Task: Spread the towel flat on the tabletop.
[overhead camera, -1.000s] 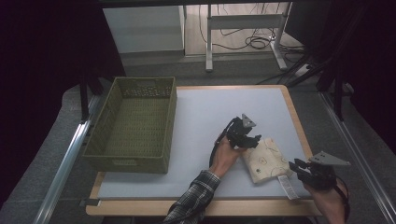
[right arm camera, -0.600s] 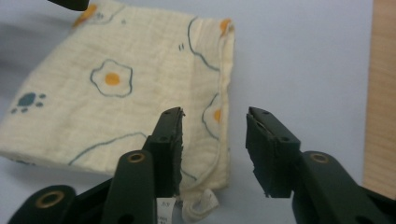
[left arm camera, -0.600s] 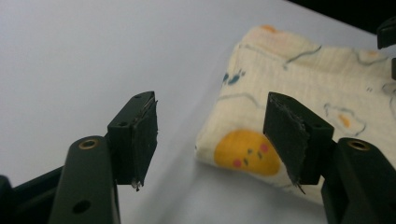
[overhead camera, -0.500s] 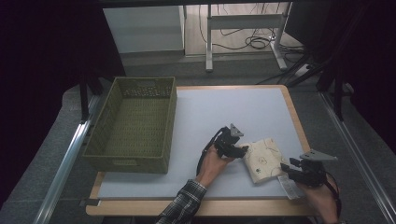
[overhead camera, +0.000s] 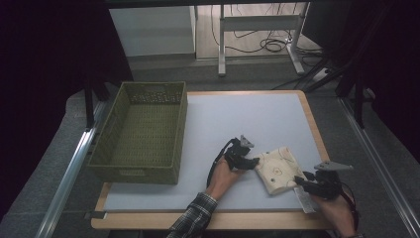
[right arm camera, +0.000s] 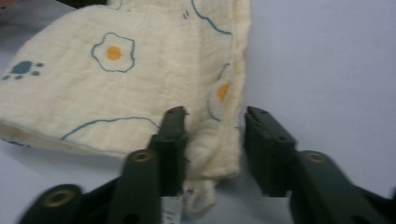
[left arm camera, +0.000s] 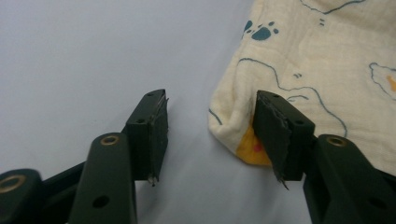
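Two hand-held grippers are at work: the left hand-held gripper [overhead camera: 251,162] sits at the near-left corner of one folded cream cloth [overhead camera: 277,168], jaws spread and just closing, the corner lying between them with one pad over it and the other on bare mat, no pinch yet. Right hand-held gripper [overhead camera: 300,181] is at the cloth's near-right corner, jaws also just closing and straddling the hem and its one small loop [right arm camera: 201,201] without visibly pressing. One cloth lies on the right near part of the one worktop [overhead camera: 277,114]; one green woven basket [overhead camera: 141,130] stands well apart at the left.
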A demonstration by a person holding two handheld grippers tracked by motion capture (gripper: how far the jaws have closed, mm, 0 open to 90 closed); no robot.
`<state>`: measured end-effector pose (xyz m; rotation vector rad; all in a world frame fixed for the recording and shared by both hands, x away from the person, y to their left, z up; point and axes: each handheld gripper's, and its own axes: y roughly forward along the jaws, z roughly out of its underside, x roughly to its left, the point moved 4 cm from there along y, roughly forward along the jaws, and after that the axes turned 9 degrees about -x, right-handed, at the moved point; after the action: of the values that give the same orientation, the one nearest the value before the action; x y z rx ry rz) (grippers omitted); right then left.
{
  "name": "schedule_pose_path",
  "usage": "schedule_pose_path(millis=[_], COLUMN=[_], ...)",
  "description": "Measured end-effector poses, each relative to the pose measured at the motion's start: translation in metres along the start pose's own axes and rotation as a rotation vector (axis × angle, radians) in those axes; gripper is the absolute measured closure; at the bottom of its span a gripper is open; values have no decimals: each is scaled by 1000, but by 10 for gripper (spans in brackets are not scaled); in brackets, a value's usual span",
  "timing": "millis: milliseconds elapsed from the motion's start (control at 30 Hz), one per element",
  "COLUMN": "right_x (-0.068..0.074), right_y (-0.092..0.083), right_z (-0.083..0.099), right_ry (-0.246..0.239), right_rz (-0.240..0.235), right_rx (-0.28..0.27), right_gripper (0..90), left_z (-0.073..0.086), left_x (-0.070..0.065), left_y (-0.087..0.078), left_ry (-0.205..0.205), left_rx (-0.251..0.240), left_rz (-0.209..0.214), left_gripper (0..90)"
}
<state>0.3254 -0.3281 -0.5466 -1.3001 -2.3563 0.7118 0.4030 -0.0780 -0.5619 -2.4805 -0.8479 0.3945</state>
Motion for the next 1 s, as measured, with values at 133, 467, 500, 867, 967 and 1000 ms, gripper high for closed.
schedule_pose_path(millis=[133,467,500,867,967,1000], right_x=[3,4,5,13,16,18], right_y=[0,-1,-2,-10,-11,-11], right_z=[1,-3,-4,-23,-30,-32], right_ry=[24,47,50,49,47,47], right_rz=[-40,-46,-49,-96,-111,-116], right_rx=[-1,16,9,-47,-64,-70], right_gripper=[808,824,824,824,824,824], left_z=[0,-6,-7,-24,-28,-29], left_x=[-2,-13,-12,-1,2,3], left_y=[-1,-3,-4,-28,-35,-38], left_ry=[-19,34,34,67,78,78], left_rx=[1,29,23,-12,-18,-19], left_rz=[22,3,0,-30,-42,-46], left_gripper=[593,860,861,860,858,858])
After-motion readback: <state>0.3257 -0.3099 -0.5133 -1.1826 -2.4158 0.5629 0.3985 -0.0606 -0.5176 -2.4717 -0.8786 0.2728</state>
